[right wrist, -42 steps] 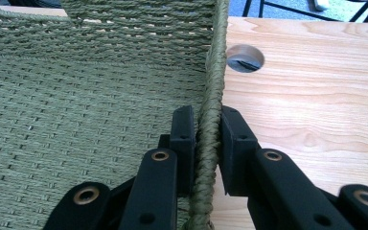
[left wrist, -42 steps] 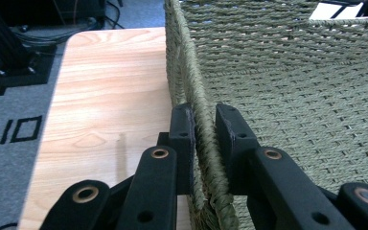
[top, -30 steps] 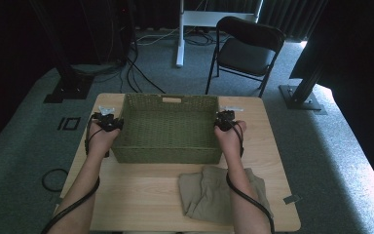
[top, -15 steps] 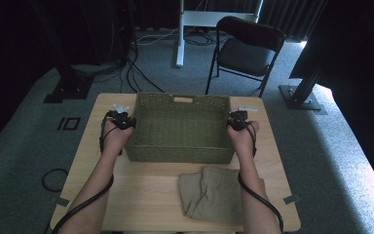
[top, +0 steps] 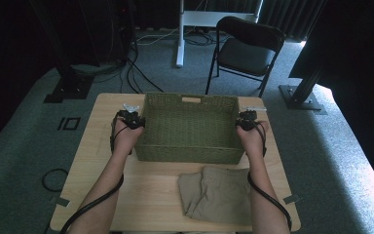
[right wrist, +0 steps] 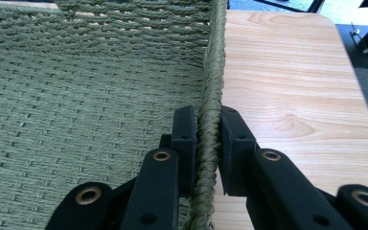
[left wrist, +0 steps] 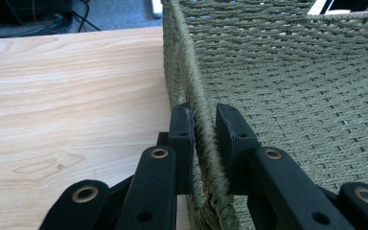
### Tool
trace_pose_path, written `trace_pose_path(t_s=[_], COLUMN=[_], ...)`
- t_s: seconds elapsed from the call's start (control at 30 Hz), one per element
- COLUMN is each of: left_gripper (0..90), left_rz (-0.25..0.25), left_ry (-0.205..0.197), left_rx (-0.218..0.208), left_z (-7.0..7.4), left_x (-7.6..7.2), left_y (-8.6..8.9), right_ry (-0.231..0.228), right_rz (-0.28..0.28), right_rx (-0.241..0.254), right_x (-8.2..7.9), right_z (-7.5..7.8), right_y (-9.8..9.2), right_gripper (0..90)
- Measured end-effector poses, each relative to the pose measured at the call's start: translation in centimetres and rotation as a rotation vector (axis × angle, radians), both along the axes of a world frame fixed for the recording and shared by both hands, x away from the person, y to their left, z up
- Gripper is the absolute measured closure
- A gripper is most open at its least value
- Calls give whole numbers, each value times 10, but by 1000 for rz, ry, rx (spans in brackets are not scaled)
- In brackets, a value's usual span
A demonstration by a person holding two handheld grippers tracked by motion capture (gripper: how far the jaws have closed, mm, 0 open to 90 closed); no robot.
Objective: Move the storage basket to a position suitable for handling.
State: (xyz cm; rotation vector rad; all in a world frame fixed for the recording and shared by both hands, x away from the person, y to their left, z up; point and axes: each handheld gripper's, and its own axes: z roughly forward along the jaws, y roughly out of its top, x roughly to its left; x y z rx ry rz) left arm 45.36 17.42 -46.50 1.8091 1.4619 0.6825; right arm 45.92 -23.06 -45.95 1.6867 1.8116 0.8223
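While my left gripper (top: 132,120) pinches the left rim of the green woven basket (top: 190,127), my right gripper (top: 247,120) pinches the rim opposite, so I hold the basket from both sides. In the left gripper view my jaws are clamped on the braided edge, one inside the wall and one outside, with bare wood to the outer side. In the right gripper view it is the same: the jaws are closed on the rope rim, the inner weave on one side and the surface (top: 102,161) on the other. The basket sits toward the far edge of the surface, about midway between its left and right edges. A folded tan cloth (top: 218,195) lies by the near edge, toward the right corner, just beside the basket's near wall.
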Motion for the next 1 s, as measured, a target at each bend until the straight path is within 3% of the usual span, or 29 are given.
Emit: trace_pose_path(t_s=[0.57, 1.0], left_gripper=[793, 792], left_rz=[-24, -31], left_ry=[7, 13], left_rx=[7, 21], left_z=[0, 1], left_x=[7, 13], left_y=[-46, -73], right_ry=[8, 14], right_rz=[-20, -31], right_rx=[-7, -15], right_x=[0, 1], right_z=[0, 1], right_y=[-47, -71], right_gripper=[787, 787])
